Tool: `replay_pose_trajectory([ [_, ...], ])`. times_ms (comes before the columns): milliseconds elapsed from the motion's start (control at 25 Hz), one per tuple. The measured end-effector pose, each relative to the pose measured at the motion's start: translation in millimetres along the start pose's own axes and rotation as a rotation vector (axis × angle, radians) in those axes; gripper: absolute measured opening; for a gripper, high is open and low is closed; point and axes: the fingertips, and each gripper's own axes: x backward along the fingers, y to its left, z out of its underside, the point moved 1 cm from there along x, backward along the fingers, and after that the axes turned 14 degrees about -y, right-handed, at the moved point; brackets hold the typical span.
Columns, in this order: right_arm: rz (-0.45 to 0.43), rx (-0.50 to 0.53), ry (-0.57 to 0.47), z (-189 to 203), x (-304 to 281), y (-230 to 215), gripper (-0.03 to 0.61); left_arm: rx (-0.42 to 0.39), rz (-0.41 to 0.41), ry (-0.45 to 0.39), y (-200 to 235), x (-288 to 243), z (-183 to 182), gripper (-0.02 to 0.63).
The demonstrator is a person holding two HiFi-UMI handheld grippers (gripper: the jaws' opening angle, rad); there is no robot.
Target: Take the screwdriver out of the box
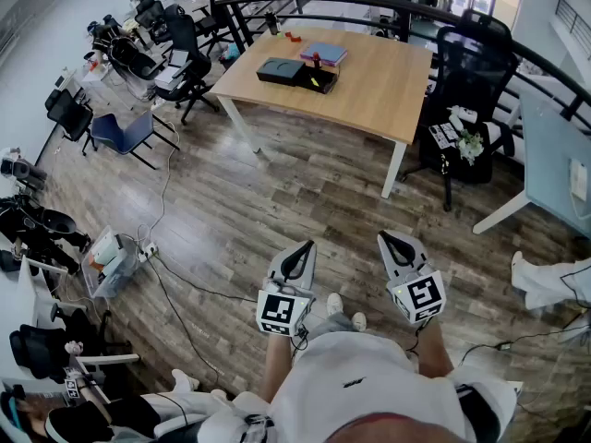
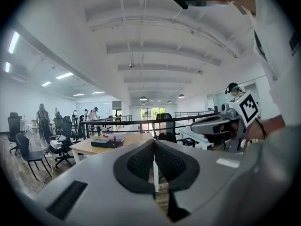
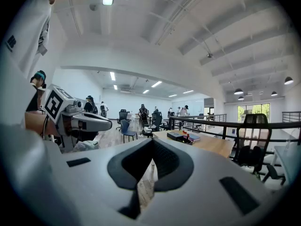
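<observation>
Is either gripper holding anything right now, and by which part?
Nothing is held. The left gripper and right gripper both have jaws shut and empty; the box sits on the table ahead.

table: pale wood, matt | floor: dark wood planks | box: black (plastic, matt)

Words and numbers: none can be read.
Cube on left gripper: black and white square marker, no letters.
Cube on right gripper: same kind of marker.
Shirt mark: too small to read.
</observation>
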Motion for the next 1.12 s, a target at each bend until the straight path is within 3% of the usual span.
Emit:
replay_pose_trajectory([
  [400, -0.01, -0.044, 0.003, 6.3, -12.2, 13.4, -0.005, 0.027, -0.037, -0.002, 12.7, 7.5, 2.5, 0.012],
  [1120, -0.029, 0.017, 0.062, 34.5, -140.0, 35.8, -0.005, 0.006, 0.008, -0.045, 131.8, -35.6, 16.1, 0.014],
])
